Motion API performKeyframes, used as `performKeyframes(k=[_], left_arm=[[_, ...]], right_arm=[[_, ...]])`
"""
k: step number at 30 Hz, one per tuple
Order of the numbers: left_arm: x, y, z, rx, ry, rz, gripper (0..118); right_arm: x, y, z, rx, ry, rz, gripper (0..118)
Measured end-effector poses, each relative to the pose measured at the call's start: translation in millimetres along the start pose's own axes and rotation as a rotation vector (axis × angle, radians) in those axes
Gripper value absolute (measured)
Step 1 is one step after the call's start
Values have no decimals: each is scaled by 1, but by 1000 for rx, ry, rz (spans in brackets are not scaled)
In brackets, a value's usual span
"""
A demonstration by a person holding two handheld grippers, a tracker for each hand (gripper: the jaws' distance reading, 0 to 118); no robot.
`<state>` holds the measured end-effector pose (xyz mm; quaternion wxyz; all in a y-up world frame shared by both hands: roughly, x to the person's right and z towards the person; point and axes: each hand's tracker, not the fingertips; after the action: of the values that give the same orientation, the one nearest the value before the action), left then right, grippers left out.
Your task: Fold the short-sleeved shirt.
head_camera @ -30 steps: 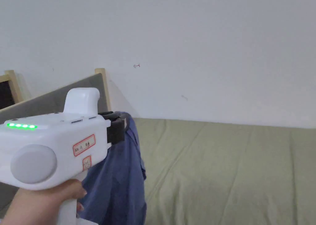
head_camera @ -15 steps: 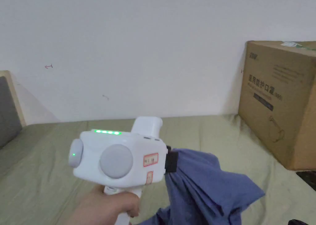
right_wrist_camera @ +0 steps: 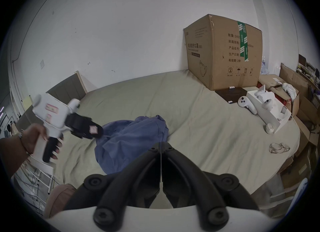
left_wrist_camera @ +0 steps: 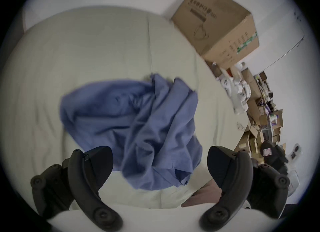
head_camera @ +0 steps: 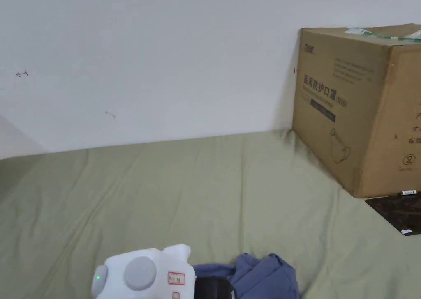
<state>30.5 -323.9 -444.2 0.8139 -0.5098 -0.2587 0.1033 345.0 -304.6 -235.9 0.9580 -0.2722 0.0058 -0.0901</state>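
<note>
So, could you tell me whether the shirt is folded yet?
Not folded: the blue shirt lies crumpled in a heap on the bed.

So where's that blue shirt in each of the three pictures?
Head view: blue shirt at the bottom edge, right of centre.
Left gripper view: crumpled mid-frame.
Right gripper view: centre, slightly left.
Shared landmark: the cardboard box by the wall.

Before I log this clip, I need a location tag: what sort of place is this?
Probably a bedroom doubling as storage. A bed with a headboard stands against a wall, and a big box sits on it beside more stacked cartons.
</note>
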Motion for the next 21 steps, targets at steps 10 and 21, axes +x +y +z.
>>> performKeyframes(k=[10, 21], left_arm=[[29, -112, 170, 904, 308, -214, 18], [36, -189, 157, 943, 456, -193, 0]], right_arm=[[-41, 29, 37, 370, 42, 31, 0], [-56, 23, 43, 437, 17, 1, 0]])
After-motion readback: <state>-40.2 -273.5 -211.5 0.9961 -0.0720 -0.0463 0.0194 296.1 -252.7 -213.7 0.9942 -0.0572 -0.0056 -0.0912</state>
